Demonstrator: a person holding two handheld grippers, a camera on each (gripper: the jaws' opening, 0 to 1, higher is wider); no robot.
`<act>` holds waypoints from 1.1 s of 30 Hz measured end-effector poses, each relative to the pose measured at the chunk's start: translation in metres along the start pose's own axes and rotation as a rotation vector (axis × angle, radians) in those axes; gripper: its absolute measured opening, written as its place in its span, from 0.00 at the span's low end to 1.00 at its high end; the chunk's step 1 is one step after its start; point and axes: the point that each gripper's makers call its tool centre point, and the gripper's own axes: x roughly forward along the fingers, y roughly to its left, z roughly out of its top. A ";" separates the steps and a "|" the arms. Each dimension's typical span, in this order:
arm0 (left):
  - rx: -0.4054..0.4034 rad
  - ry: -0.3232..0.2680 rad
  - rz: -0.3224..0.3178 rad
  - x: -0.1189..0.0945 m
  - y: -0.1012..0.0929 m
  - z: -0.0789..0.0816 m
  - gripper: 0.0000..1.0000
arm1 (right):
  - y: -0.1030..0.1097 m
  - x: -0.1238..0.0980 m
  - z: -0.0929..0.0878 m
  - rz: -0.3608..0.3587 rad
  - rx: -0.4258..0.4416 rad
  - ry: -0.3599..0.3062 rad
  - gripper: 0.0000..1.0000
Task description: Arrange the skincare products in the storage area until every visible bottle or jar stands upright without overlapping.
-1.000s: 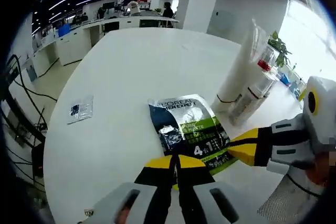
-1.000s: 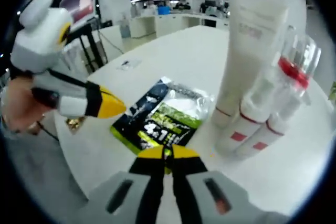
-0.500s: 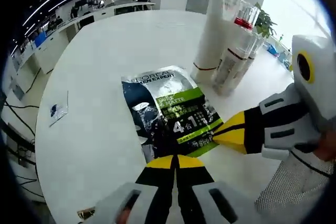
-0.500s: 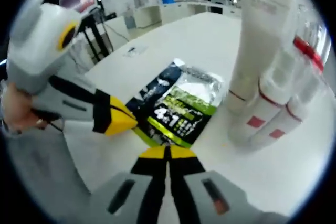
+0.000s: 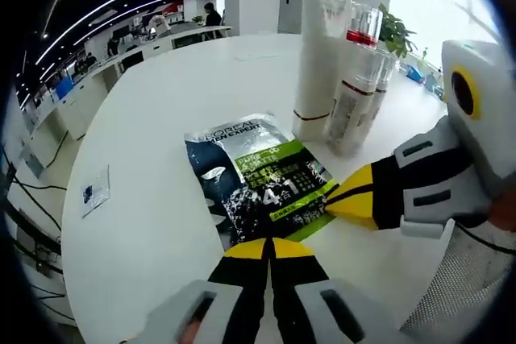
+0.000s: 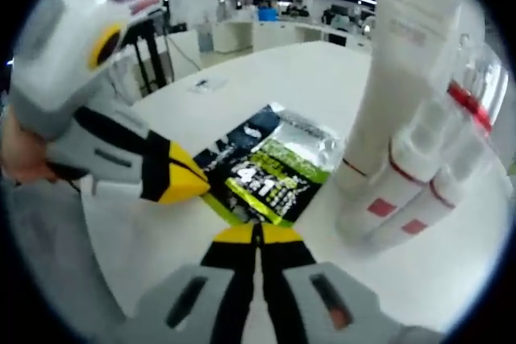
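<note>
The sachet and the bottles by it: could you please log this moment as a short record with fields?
surface: white table
sachet: flat on the table, print up
tube: upright, cap down
bottles: two upright beside the tube, red bands
left gripper: shut, tips at the sachet's near edge
right gripper: shut, tips at the sachet's edge
small packet: flat, apart from the rest

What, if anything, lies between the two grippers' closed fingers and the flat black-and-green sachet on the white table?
Nothing visible does. The black-and-green foil sachet lies flat on the white table, directly ahead of the left gripper and right gripper, both closed at its near edge. The tall white tube and the red-banded bottles stand beyond it, off the path.
</note>
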 end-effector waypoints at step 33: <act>-0.115 -0.105 0.006 -0.012 0.010 0.022 0.17 | -0.005 -0.013 0.026 -0.038 0.033 -0.083 0.03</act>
